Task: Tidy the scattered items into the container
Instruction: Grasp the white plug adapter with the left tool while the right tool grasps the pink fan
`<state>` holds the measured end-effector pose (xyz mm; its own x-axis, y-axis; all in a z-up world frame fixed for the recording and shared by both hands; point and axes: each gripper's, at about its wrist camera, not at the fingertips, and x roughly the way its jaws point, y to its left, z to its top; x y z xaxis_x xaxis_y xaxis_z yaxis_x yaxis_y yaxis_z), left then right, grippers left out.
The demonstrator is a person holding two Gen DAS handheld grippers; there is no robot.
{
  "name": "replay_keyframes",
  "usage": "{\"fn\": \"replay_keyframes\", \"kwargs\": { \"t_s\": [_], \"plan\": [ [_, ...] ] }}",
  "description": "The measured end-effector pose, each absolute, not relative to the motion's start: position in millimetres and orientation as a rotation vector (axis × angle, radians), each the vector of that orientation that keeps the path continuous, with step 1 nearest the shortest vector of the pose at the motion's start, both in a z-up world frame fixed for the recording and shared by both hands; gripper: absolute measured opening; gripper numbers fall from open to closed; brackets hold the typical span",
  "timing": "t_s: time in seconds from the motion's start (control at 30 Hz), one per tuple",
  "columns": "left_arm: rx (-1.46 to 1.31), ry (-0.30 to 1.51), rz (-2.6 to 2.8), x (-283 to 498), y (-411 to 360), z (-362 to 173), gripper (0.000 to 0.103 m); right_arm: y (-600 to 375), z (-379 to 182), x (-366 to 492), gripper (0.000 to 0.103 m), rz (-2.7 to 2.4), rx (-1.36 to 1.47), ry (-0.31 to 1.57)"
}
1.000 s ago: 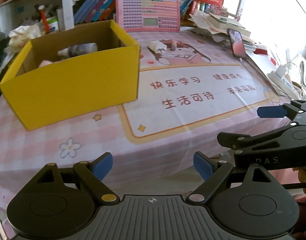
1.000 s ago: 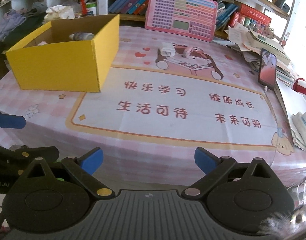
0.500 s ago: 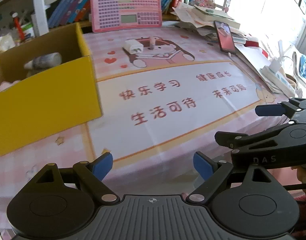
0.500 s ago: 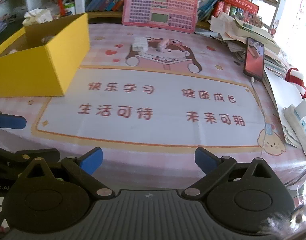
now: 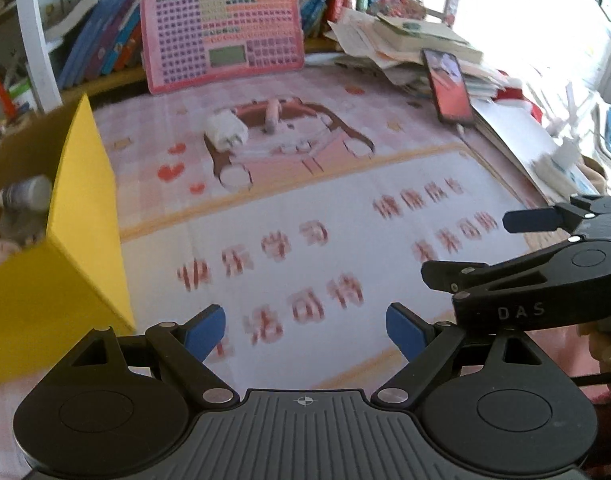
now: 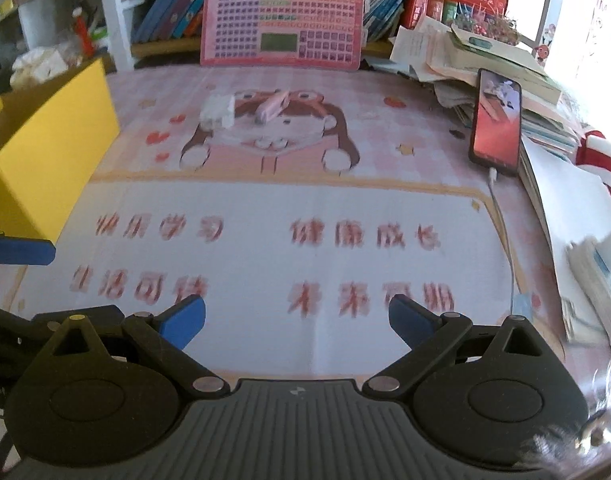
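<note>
- Strong daylight enters from the right side in both views and burns out the upper right corner to white.
- The red printed characters on the pink cartoon tablecloth [image 5: 313, 216] are smeared by motion blur.
- Fisheye distortion bends the shelves and edges.

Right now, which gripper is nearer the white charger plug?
Left, slightly. The left gripper sits low over the mat, the white charger plug ahead and a bit left. The right gripper is beside it, farther right, the plug well to its left. Both open, empty.
</note>
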<state>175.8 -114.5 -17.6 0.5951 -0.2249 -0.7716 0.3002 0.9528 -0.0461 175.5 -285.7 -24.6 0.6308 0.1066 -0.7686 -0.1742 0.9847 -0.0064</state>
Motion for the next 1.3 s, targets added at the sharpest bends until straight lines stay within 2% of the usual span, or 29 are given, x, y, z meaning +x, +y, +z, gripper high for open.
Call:
{"fn": "replay_keyframes", "kwargs": {
  "t_s": [0.6,0.7,0.8,0.87,0.93,1.1,1.2,1.27,1.3],
  "plan": [
    [0.063,0.839,-0.021,290,-128,-5,0.090,-299,-31,325,0.095,0.303,0.057,0.805],
    [0.044,0.839,0.012,309,-127,-10,0.090,-291,-32,356,0.087,0.330,0.056,0.797],
    [0.050,0.835,0.036,323,-127,-16,0.090,-277,-34,383,0.075,0.378,0.026,0.787],
    [0.058,0.832,0.053,331,-126,-20,0.089,-270,-39,404,0.062,0.398,0.034,0.803],
    [0.067,0.834,0.069,338,-127,-23,0.087,-265,-45,423,0.054,0.393,0.049,0.828],
    [0.086,0.835,0.071,356,-128,-28,0.087,-255,-60,465,0.052,0.382,0.139,0.902],
    [0.088,0.839,0.076,367,-129,-31,0.087,-251,-68,479,0.044,0.362,0.145,0.928],
    [0.085,0.844,0.083,375,-128,-34,0.086,-251,-72,482,0.033,0.364,0.135,0.934],
    [0.083,0.847,0.084,379,-128,-34,0.086,-254,-74,482,0.032,0.372,0.141,0.935]
  ]
}}
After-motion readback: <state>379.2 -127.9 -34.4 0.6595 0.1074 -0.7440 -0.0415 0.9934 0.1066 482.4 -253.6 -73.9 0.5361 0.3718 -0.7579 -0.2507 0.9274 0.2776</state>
